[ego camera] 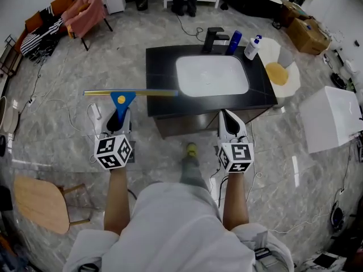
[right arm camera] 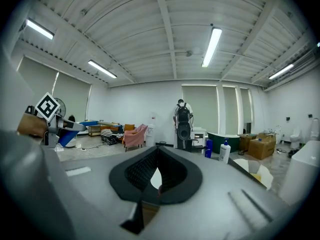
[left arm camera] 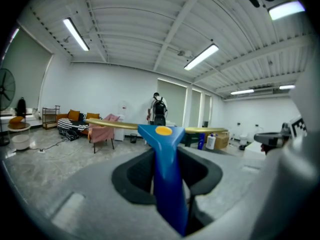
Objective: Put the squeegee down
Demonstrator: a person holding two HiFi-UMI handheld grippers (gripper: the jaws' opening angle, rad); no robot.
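- Marble floor (ego camera: 62, 129); black bench (ego camera: 161, 89) with white basin (ego camera: 211, 75).
- Left gripper (ego camera: 118, 118): jaws clamped on the squeegee (ego camera: 122, 99) handle, held aloft, blade level, one end over the bench.
- Right gripper (ego camera: 228, 120): jaws together, empty.

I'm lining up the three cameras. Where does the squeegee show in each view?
Head view: squeegee left of centre, gripped by the left gripper, blade running crosswise.
Left gripper view: dead centre, its blue handle clamped between the jaws, blade across behind it.
Right gripper view: small, at the far left.
Shared landmark: the pink chair.
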